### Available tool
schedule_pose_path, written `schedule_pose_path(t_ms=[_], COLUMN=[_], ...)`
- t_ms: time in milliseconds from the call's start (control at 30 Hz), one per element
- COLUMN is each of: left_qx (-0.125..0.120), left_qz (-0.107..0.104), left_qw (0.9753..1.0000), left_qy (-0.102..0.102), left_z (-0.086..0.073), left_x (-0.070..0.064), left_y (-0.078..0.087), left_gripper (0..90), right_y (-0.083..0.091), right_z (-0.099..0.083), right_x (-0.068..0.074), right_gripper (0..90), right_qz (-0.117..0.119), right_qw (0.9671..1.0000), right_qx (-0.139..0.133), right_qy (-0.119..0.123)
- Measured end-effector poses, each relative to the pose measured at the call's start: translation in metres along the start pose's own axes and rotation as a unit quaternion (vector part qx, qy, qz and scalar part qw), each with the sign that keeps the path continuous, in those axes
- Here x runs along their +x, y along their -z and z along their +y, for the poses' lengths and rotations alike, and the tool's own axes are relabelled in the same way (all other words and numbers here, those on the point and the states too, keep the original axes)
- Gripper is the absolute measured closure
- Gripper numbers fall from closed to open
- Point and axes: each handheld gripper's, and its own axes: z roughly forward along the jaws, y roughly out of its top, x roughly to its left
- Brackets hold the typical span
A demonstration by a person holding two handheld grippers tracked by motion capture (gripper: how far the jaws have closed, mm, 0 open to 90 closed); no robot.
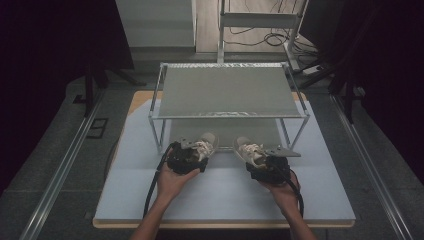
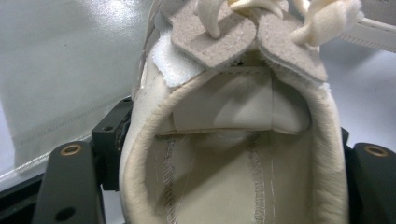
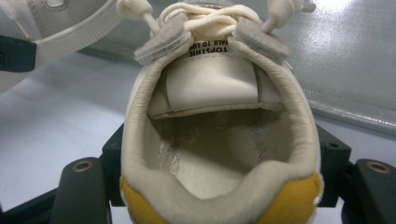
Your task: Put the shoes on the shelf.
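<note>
Two shoes, one per gripper. My left gripper (image 1: 189, 159) is clamped on the heel end of the left shoe (image 1: 204, 146); in the left gripper view the black jaws sit tight against both sides of the cream collar of that shoe (image 2: 233, 140), laces and grey suede eyelet tabs at top. My right gripper (image 1: 267, 165) grips the right shoe (image 1: 248, 150) the same way, jaws pressing the heel from both sides; right gripper view shows that shoe (image 3: 219, 116) w/ a yellow heel patch and a printed tongue label. Both shoes rest on the white table mat (image 1: 220, 195), toes pointing toward the metal rack (image 1: 227, 90), just in front of its lower shelf. Shoes are near each other, not touching. Rack top shelf is grey, flat.
</note>
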Motion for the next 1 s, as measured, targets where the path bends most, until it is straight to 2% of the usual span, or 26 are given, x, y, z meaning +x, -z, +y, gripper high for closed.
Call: schedule_pose_path(t_ms=[233,533,767,1000], left_qx=[0.002,0.002,0.005,0.007], left_qz=[0.000,-0.003,-0.005,0.001], left_qw=[1.0000,0.9999,0.9999,0.9999], left_qy=[-0.001,0.011,0.008,0.012], left_z=[0.008,0.014,0.022,0.033], left_x=[-0.001,-0.001,-0.003,-0.003], left_y=[-0.009,-0.024,-0.032,-0.040], left_gripper=[27.6,27.6,27.5,27.5], right_y=[-0.007,-0.016,-0.023,-0.031], right_z=[0.004,0.011,0.017,0.024], right_x=[-0.003,-0.002,-0.002,-0.003], right_gripper=[29.6,29.6,29.6,29.6], right_qz=[-0.007,-0.015,-0.022,-0.027], right_qw=[1.0000,0.9999,0.9997,0.9996], right_qx=[0.001,0.005,0.008,0.007], right_qy=[-0.003,0.000,0.001,-0.003])
